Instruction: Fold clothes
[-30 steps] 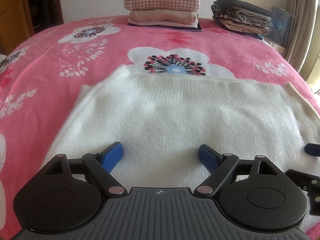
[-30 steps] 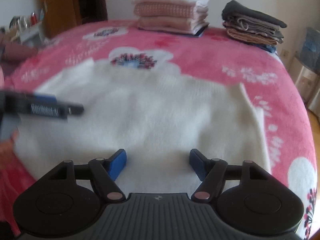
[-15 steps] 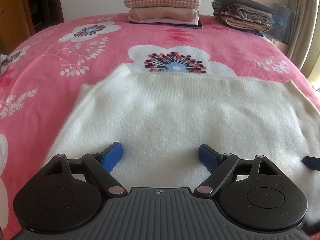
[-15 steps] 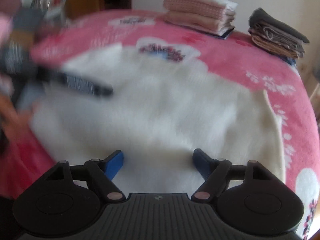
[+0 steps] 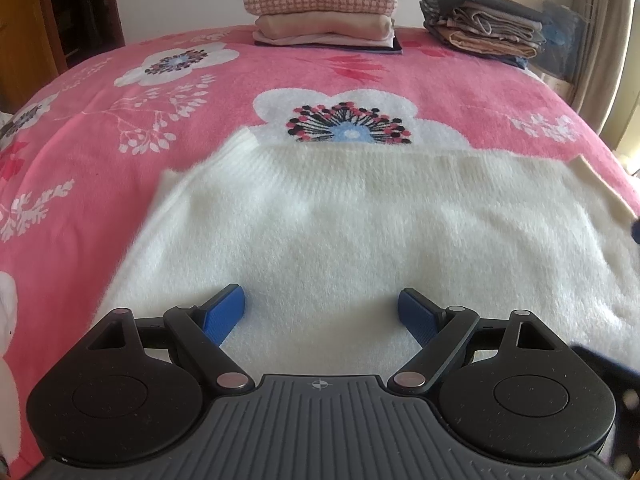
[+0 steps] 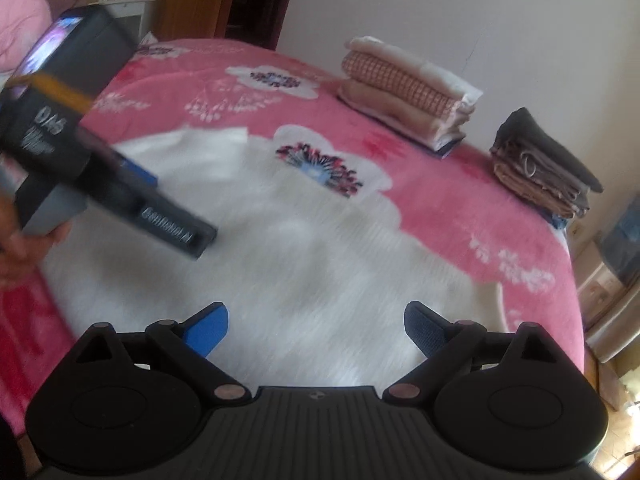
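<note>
1. Sweater (image 5: 360, 240), white and fuzzy, is laid flat on the bed (image 5: 100, 152), on a pink blanket printed with white flowers.
2. Its long axis is seen running left to right across the left wrist view; a ribbed band (image 5: 256, 152) lies along the far edge, and a cream edge strip (image 5: 600, 188) is seen at the right end.
3. One sweater is spread out. Which end is the neck cannot be told.
4. Two folded stacks are counted at the far side of the bed, well apart from the sweater: a pale stack (image 5: 322, 4) of pink, checked and beige pieces, and a dark stack (image 5: 480, 28) of grey and tan pieces just to its right.
5. The left gripper (image 5: 322, 312) is held over the near edge of the sweater, its two blue fingers (image 5: 224, 312) spread wide, with nothing pinched between them.
6. The right gripper (image 6: 316, 330) is held over the sweater, tilted in its own blurred view. Its jaws have just been opening, and its blue fingers (image 6: 208, 330) are spread wide, with only fabric seen below the gap and nothing gripped.
7. In the right wrist view, the left gripper is seen at the left as a black body, with part of a hand (image 6: 24, 244) around it.
</note>
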The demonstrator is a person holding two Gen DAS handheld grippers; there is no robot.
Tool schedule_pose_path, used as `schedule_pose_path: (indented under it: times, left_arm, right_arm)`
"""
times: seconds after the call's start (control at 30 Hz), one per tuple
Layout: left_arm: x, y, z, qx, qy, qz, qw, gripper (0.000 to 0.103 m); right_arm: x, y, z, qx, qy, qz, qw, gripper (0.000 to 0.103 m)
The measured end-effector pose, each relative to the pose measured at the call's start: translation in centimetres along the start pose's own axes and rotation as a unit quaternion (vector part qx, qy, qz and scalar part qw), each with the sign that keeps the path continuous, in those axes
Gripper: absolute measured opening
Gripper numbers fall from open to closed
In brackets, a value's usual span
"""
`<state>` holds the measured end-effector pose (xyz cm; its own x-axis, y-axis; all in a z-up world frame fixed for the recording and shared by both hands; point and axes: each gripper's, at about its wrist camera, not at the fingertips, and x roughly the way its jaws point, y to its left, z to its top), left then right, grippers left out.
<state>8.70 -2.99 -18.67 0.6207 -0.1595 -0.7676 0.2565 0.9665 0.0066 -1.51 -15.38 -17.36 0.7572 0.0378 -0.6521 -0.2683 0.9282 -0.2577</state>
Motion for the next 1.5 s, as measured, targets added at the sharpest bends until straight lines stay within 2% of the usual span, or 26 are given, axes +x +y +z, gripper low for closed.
schedule_pose_path:
  times: [0.17, 0.27, 0.4, 0.73, 1.1, 1.5]
  left_arm:
    - [-0.1, -0.1, 0.0, 0.009, 0.005, 0.0, 0.9999, 0.086]
    - [0.0, -0.1, 0.0, 0.016, 0.008, 0.0, 0.9998, 0.087]
    - [0.0, -0.1, 0.1, 0.02, 0.012, 0.001, 0.9997, 0.088]
    - [0.0, 0.0, -0.2, 0.028, 0.008, -0.001, 0.9996, 0.093]
    - [-1.6, 0.6, -0.7, 0.007, -0.004, -0.009, 0.9999, 0.093]
    - [-1.2, 0.0, -1.3, 0.028, 0.004, 0.018, 0.9995, 0.1]
  right_arm:
    - [1.8, -0.1, 0.3, 0.015, 0.003, -0.003, 1.0, 0.097]
    - [4.0, -0.1, -0.6, 0.034, 0.031, 0.002, 0.999, 0.097]
    - [4.9, -1.5, -1.3, 0.102, 0.041, 0.024, 0.994, 0.1]
    - [5.4, -1.2, -1.3, 0.102, 0.039, 0.02, 0.994, 0.103]
    - [5.6, -1.3, -1.1, 0.106, 0.046, 0.021, 0.993, 0.103]
    - [5.6, -1.2, -1.1, 0.116, 0.05, 0.015, 0.992, 0.103]
